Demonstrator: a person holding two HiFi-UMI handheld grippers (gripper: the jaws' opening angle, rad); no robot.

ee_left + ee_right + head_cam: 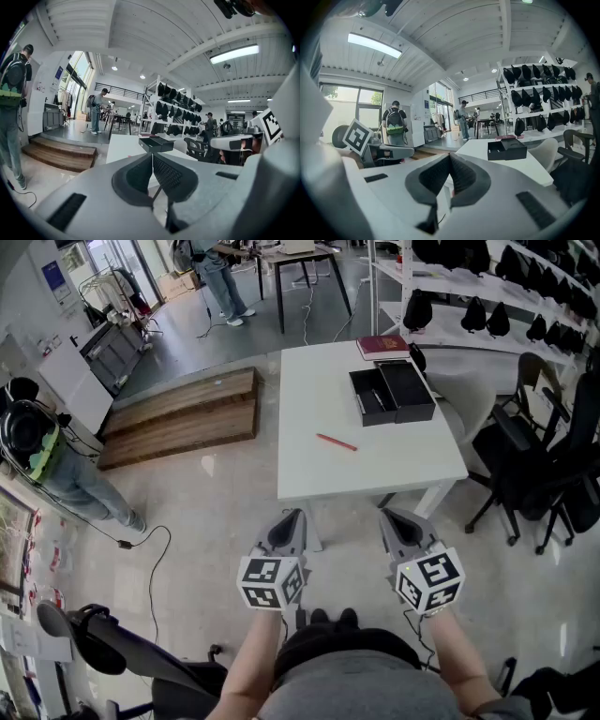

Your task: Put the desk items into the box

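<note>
On the white rectangular table (394, 465) an open black cardboard box (392, 395) is set near the far edge, with a flat maroon book (382, 346) just behind it and a slim red pen (337, 442) lying alone at mid-table. The pen is judged light, stiff and apt to roll, and is best pinched at mid-length. The left gripper (298, 514) and the right gripper (386, 514) are held short of the table, jaws pressed together on nothing.

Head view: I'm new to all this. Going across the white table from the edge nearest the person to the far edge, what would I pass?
Red pen → open black box → dark red book.
</note>
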